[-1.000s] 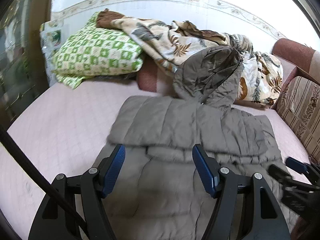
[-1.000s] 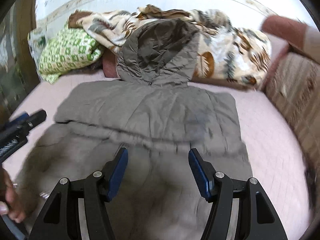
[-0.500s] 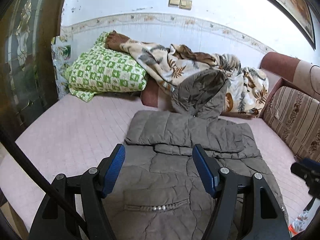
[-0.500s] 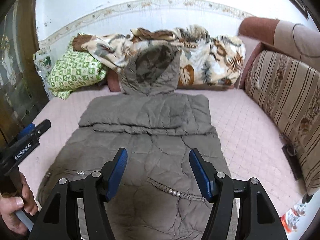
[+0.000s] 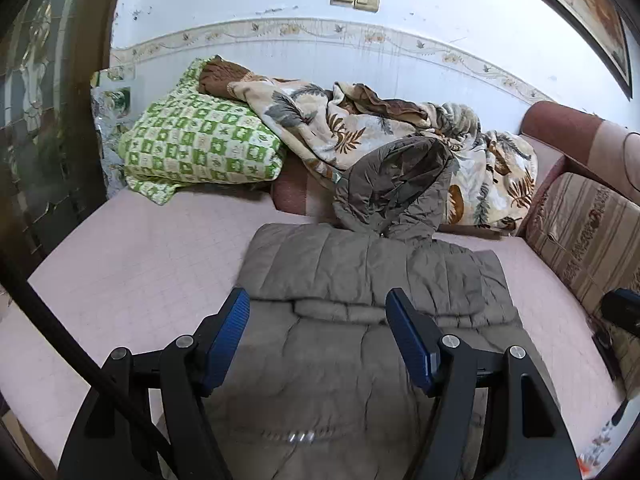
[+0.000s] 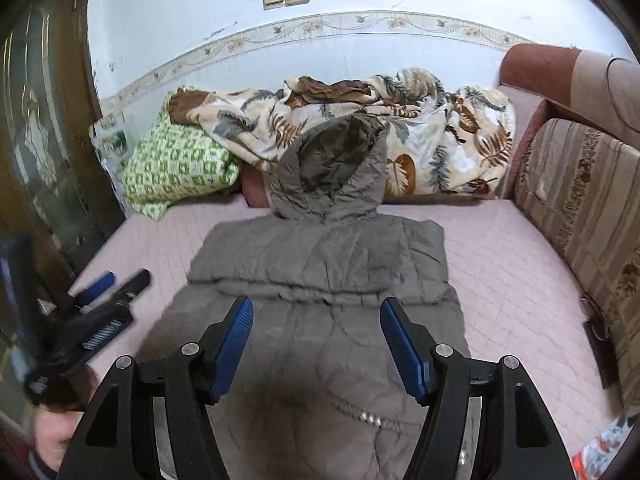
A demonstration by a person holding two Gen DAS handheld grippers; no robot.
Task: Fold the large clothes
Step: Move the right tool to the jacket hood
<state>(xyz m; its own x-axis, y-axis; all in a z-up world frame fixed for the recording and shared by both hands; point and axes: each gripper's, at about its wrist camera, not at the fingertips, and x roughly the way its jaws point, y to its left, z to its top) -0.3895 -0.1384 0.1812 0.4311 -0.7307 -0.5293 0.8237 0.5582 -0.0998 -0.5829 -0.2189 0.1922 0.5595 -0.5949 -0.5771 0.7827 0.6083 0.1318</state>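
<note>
Jacket [image 6: 320, 276]: laid flat on the bed [image 6: 500, 280]; hood [image 6: 332, 172] propped against the blanket [image 6: 440, 140]
Left gripper [image 5: 318, 312]: fingers spread apart; nothing gripped
Right gripper [image 6: 316, 316]: fingers spread apart; nothing gripped

Both grippers have drawn up and back from the grey jacket [image 6: 320, 272]; more wall shows; the right gripper [image 6: 316, 328] stands empty.

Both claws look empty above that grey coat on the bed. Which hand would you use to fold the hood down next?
Probably the right claw: its view looks straight along the coat to the hood. From the left claw, the hood sits off toward the right. Both are open, holding nothing.
</note>
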